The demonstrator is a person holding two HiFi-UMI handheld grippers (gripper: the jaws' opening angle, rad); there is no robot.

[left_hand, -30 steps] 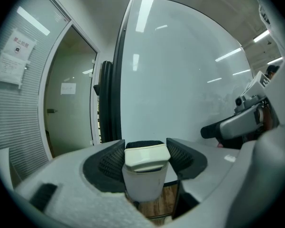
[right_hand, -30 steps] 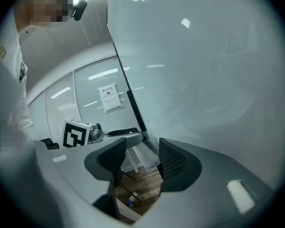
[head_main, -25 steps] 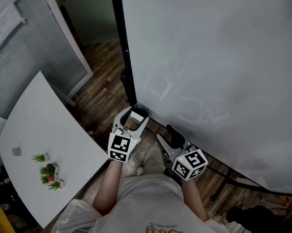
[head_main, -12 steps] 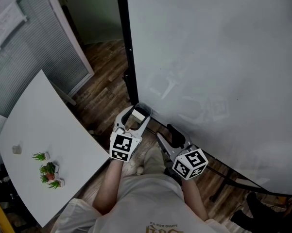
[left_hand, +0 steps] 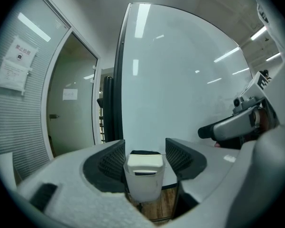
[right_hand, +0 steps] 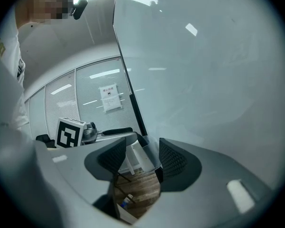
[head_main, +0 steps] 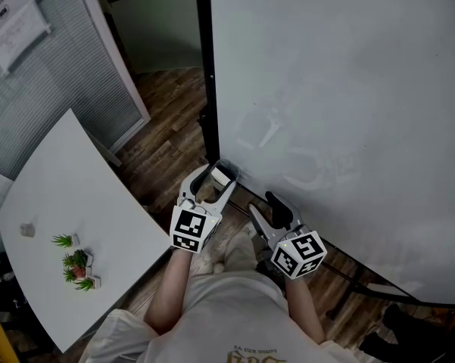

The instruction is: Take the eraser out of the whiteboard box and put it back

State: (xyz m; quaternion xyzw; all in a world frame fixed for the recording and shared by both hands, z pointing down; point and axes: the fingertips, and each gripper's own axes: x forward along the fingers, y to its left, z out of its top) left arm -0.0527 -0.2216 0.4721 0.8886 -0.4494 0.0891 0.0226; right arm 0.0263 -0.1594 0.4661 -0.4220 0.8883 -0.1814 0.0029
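Left gripper [head_main: 218, 180] points at 1 o'clock in the head view, jaws spread and straddling the whiteboard box [left_hand: 143, 186], which hangs at the lower left corner of the whiteboard [head_main: 348, 89]. Eraser [left_hand: 143, 164] sits in that box, pale top poking out above the rim, dead centre between the left pads in the left gripper view. A slim gap shows on each side and no clear press, so I read it as not gripped yet. Its long axis looks to run down into the box, so it likely comes out by lifting toward 12 o'clock in that view. Right gripper [head_main: 262, 205] is spread too with nothing between its jaws. It sits at 4 o'clock from the box and apart from it, and its own view only sees the box beyond its tips at 12 o'clock. Left hand is clearly the nearer one, so closing on the eraser's top looks like its job.
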